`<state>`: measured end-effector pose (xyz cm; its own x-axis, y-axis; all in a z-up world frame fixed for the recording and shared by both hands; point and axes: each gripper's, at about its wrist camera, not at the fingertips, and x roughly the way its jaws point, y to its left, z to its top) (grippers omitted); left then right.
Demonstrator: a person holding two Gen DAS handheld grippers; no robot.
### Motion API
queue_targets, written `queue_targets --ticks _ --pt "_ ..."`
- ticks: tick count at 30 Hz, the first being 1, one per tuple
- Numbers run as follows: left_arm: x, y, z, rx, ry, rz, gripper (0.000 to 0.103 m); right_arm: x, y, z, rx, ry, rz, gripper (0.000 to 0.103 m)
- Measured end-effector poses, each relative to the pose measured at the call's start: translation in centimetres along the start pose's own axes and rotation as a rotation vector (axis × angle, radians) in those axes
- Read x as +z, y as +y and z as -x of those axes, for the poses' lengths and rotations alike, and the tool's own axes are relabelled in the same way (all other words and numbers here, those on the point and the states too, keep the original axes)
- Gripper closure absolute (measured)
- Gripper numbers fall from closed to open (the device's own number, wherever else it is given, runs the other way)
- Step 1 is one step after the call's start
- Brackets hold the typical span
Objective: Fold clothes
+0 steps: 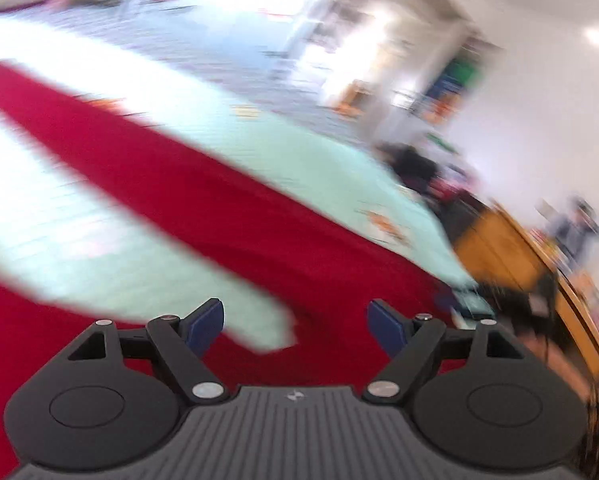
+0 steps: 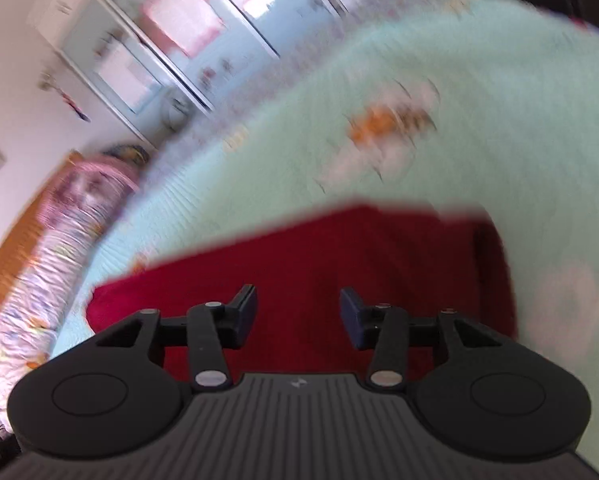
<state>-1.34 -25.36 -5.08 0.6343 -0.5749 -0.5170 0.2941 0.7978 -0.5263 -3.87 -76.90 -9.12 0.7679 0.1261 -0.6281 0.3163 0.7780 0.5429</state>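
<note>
Left wrist view is heavily blurred. The left gripper has its jaws spread wide with nothing between them. Beneath and ahead of it a red garment lies spread on a pale green bedspread, with a long red strip running away toward the upper left. A patch of green shows through between that strip and the red cloth near the gripper. At the right, a wooden bed edge borders the spread.

In the right wrist view, the right gripper also has its jaws apart and empty, hovering over the flat red garment. The bedspread curves around it, printed with small orange motifs. At the left lies a pink patterned pillow, beside a wooden frame. Pale cabinets stand behind.
</note>
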Motion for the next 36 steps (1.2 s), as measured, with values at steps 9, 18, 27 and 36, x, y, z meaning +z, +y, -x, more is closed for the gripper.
queue_targets --ticks 9,18,27,36 --pt "-2.0 6.6 8.7 0.263 -0.04 0.134 0.021 -5.7 1.1 6.9 0.05 -0.176 -0.038 0.061" --pt "-3.6 7.9 10.9 0.321 -0.035 0.185 0.021 -16.4 2.7 13.9 0.113 -0.124 -0.077 0.054" --pt "-6.8 9.4 12.4 0.323 0.022 0.376 0.021 -22.2 -2.3 19.5 -0.028 -0.183 -0.314 0.042" --pt "-8.6 11.1 13.6 0.228 -0.074 0.571 0.021 -23.6 -2.3 17.2 0.132 -0.15 -0.374 0.041"
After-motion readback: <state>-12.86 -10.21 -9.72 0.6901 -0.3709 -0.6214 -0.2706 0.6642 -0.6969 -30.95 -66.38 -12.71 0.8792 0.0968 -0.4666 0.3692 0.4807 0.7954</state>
